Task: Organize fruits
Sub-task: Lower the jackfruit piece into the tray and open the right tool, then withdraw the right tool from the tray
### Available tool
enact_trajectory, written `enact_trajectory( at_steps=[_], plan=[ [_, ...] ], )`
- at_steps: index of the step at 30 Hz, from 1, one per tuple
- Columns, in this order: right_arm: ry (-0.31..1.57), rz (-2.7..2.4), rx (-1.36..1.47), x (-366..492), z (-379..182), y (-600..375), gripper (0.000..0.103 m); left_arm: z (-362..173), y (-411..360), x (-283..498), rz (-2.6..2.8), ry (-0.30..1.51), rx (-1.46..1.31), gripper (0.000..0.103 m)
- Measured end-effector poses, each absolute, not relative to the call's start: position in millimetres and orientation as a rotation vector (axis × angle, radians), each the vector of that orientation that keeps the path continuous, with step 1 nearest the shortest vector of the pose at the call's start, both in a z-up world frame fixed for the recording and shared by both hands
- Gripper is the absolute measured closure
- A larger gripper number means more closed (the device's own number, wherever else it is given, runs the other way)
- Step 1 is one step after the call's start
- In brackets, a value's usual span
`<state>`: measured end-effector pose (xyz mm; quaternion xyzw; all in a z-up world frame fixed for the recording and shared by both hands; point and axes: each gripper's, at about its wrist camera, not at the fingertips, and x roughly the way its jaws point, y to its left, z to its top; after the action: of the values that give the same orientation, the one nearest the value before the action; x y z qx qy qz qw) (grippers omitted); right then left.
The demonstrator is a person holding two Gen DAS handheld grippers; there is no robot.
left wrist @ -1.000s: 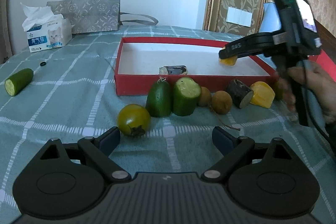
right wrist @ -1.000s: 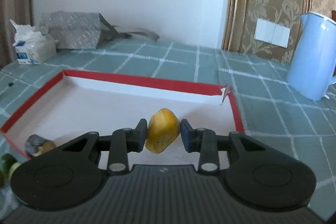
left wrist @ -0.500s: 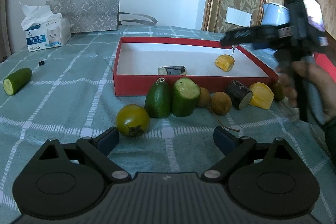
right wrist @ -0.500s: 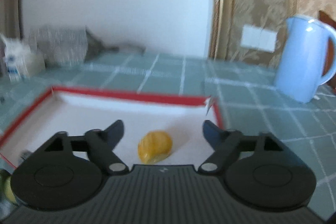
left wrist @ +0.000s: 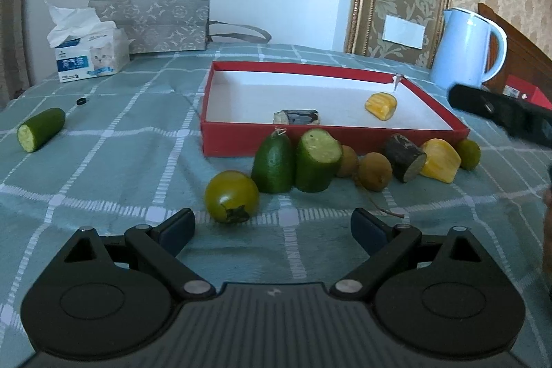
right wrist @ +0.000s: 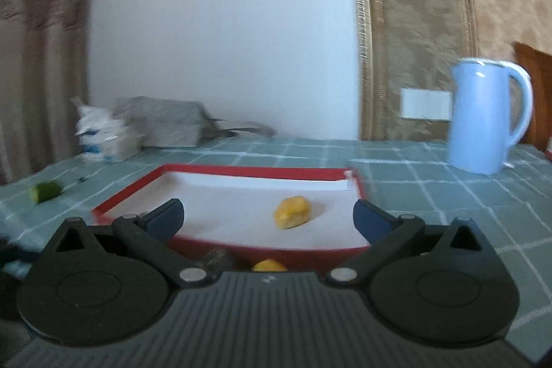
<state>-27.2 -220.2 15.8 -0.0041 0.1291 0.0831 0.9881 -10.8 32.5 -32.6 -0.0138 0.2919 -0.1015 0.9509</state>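
Observation:
A red box (left wrist: pixel 234 142) (right wrist: pixel 269 171) with a white floor holds a yellow fruit piece (left wrist: pixel 380 106) (right wrist: pixel 291 212) and a dark chunk (left wrist: pixel 296 117). In front of it lie a green tomato (left wrist: pixel 231 196), an avocado (left wrist: pixel 272 162), a cucumber piece (left wrist: pixel 315 161), brown round fruits (left wrist: pixel 374 175), a dark piece (left wrist: pixel 403 157), a yellow piece (left wrist: pixel 440 160) and a lime (left wrist: pixel 467 154). My left gripper (left wrist: pixel 272 226) is open, just short of the tomato. My right gripper (right wrist: pixel 268 216) is open and empty, drawn back before the box's near wall.
A second cucumber piece (left wrist: pixel 40 128) lies far left on the green checked cloth (left wrist: pixel 103 168). A tissue box (left wrist: pixel 89 56) and a grey bag (left wrist: pixel 162 25) stand at the back. A blue kettle (left wrist: pixel 465 49) (right wrist: pixel 483 116) stands back right.
My right gripper opened, left the yellow piece on the box floor, and pulled back out of the box. My left gripper stayed almost still.

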Motion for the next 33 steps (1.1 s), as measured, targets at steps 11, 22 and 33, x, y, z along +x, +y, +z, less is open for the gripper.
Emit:
enact_trajectory(
  at_steps=[11,22,33],
  plan=[
    [0.303,0.206,-0.147,-43,5,-198,0.000,-30,37,-6,-0.132,0.572,-0.040,0.005],
    [0.448,0.244,-0.085,-27,-4,-203,0.000,-29,40,18,-0.138,0.642,-0.026,0.005],
    [0.583,0.264,-0.062,-10,-13,-203,0.000,-31,33,32,-0.157,0.650,0.020,0.000]
  ],
)
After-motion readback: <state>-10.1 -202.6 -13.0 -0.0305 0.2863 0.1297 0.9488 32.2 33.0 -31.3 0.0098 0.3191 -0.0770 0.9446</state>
